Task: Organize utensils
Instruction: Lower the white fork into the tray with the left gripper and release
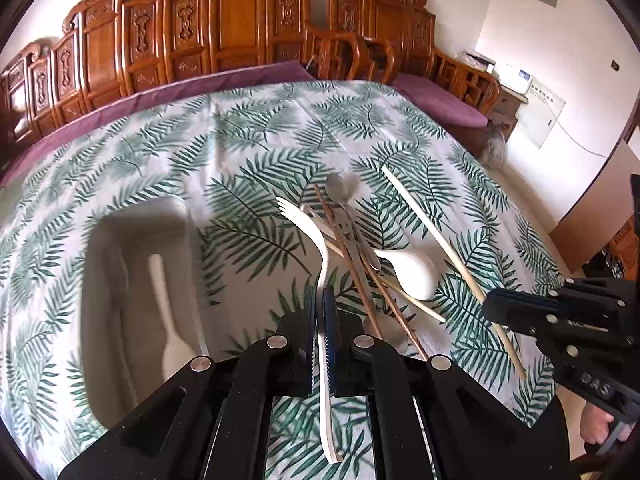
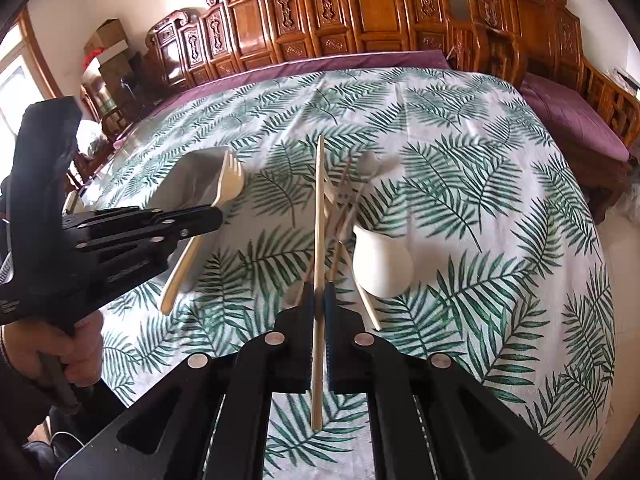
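The left tongs are clamped tight on the handle of a cream fork, held above the leaf-print tabletop. The right tongs are pinched shut on a pale chopstick, also lifted clear of the cloth. Beyond them, toward the middle of the tabletop, lies a heap of utensils: a white soup spoon, a metal spoon and brown chopsticks, crossing one another. Nearer the left edge sits a white tray holding a white spoon.
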A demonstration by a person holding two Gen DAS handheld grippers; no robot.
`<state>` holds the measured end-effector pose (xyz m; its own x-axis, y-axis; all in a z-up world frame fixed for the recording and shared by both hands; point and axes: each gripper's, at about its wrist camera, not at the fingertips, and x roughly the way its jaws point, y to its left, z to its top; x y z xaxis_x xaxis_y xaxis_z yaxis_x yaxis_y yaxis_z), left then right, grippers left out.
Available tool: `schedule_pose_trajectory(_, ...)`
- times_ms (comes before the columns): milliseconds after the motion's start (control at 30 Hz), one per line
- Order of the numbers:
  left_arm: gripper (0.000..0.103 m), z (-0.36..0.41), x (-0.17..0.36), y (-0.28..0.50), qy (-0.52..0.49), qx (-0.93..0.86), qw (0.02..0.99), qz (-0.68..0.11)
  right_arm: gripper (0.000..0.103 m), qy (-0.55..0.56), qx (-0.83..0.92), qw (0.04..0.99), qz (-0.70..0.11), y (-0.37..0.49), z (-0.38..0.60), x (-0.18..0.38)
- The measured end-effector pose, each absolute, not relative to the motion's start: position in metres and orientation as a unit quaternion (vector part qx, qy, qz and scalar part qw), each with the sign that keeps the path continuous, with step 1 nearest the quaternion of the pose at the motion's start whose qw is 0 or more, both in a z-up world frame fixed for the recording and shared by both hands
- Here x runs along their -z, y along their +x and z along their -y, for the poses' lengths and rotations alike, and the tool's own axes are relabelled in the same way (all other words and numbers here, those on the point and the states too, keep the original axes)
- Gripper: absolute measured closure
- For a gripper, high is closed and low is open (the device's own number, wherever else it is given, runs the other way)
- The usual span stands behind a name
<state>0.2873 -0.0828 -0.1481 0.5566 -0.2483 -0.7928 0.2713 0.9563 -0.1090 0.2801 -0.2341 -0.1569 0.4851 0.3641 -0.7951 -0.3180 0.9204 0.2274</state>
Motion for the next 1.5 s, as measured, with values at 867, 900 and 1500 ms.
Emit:
schedule_pose_trajectory(867, 0.1, -0.035, 0.146, 0.297, -0.021, 0.085, 0.894, -0.439, 0.097, -0.018, -0.238, 0.85, -0.47, 0.288, 0.151, 0.143)
schedule_pose_trajectory(900, 0.1, -0.038, 0.149, 0.299, -0.022, 0.082, 0.894, -0.441, 0.097, -0.019, -0.239, 0.849, -0.471, 0.289, 0.148, 0.144)
schedule_pose_trajectory(1500, 0.09, -0.06, 0.167, 0.311, -0.036, 0.062, 0.893, -0.444, 0.097, -0.031, -0.255, 0.839, -0.48, 0.306, 0.11, 0.147)
